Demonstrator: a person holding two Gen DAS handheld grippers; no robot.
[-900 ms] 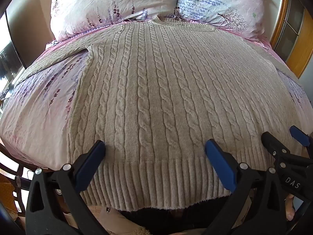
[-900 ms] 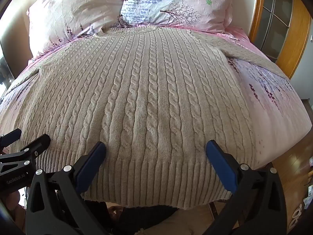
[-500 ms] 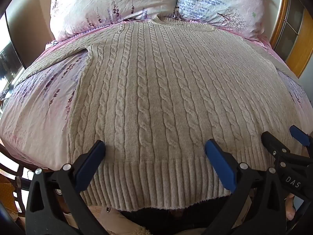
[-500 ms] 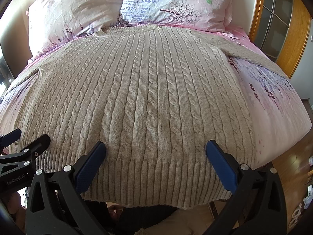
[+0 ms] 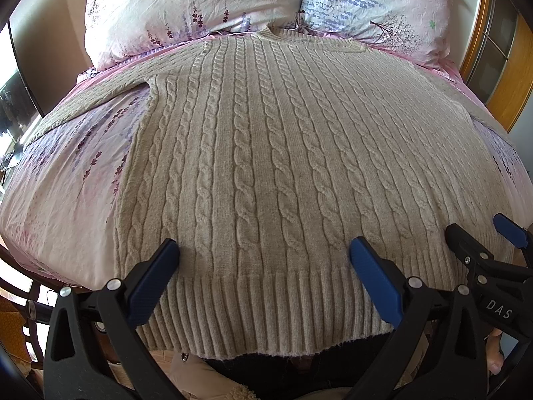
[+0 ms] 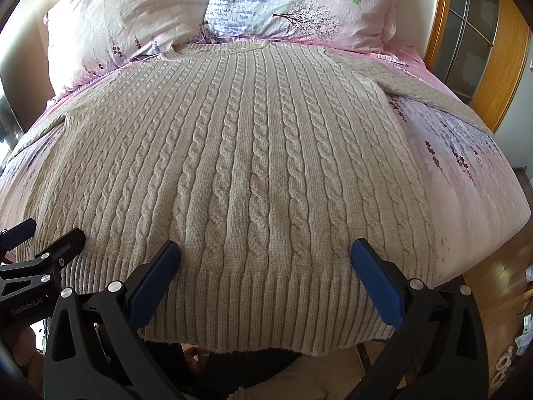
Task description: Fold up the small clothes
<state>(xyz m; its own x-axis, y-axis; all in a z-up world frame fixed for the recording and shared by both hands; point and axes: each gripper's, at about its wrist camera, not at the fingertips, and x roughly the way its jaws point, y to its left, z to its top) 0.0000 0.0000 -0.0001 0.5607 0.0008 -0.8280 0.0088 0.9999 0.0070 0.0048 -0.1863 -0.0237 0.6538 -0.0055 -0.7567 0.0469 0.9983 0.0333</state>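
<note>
A beige cable-knit sweater (image 5: pixel 266 166) lies flat and face up on the bed, neck toward the pillows, sleeves spread to both sides; it also fills the right wrist view (image 6: pixel 240 173). Its ribbed hem (image 5: pixel 266 313) hangs over the near bed edge. My left gripper (image 5: pixel 265 250) is open, its blue fingers over the left half of the hem. My right gripper (image 6: pixel 266 250) is open over the right half of the hem. Each gripper shows at the edge of the other's view: the right one (image 5: pixel 479 233), the left one (image 6: pixel 50 230). Neither holds anything.
Two floral pink pillows (image 5: pixel 186 6) (image 6: pixel 299 3) lean at the head of the bed. The pink floral sheet (image 5: pixel 63 180) shows left and right of the sweater. A wooden cabinet with glass doors (image 6: pixel 479 40) stands at the right, wooden floor (image 6: pixel 499 286) below it.
</note>
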